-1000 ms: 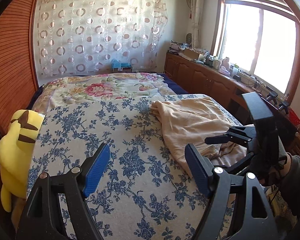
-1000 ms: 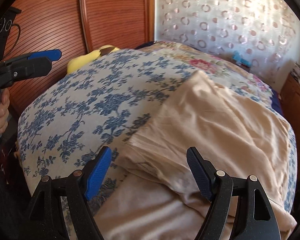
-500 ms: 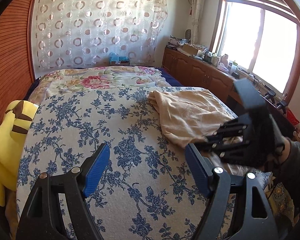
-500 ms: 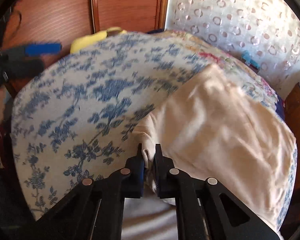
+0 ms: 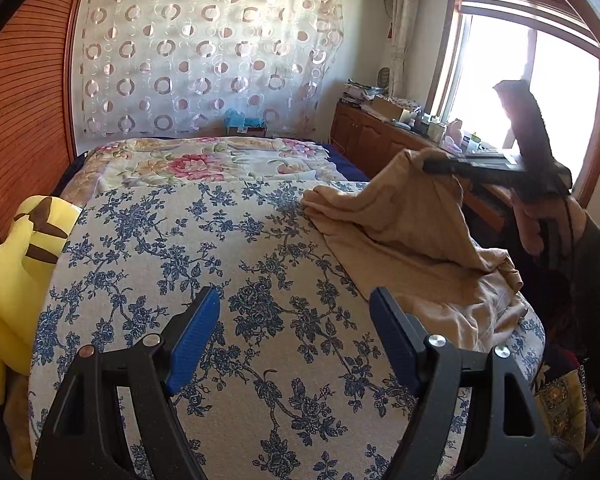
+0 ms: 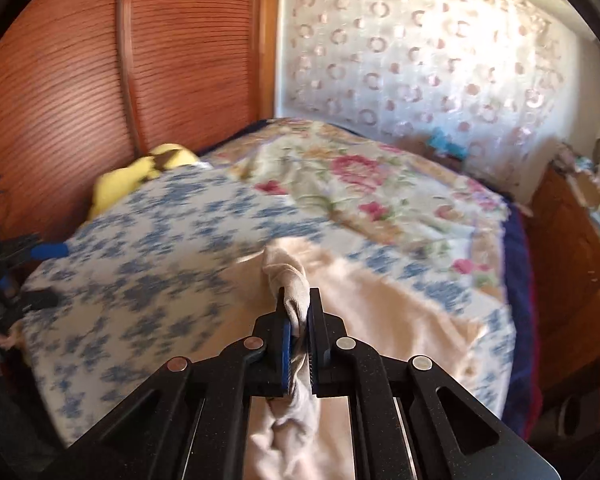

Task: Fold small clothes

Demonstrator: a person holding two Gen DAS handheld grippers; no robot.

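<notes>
A beige garment [image 5: 400,224] lies on the right side of the bed, one edge pulled up off the cover. My right gripper [image 6: 298,320] is shut on a bunched fold of the beige garment [image 6: 288,280] and holds it above the bed; it also shows in the left wrist view [image 5: 432,166] at the lifted peak. My left gripper [image 5: 296,332] is open and empty, low over the blue-flowered bedcover [image 5: 204,264], to the left of the garment.
A yellow plush toy [image 5: 20,264] sits at the bed's left edge by the wooden wardrobe [image 5: 16,112]. A pink-flowered quilt [image 5: 204,160] covers the far end. A cluttered wooden cabinet [image 5: 380,128] runs under the window on the right.
My right gripper shut on the garment's edge and lifted it up and away from the bed. My left gripper stayed open and shifted only slightly.
</notes>
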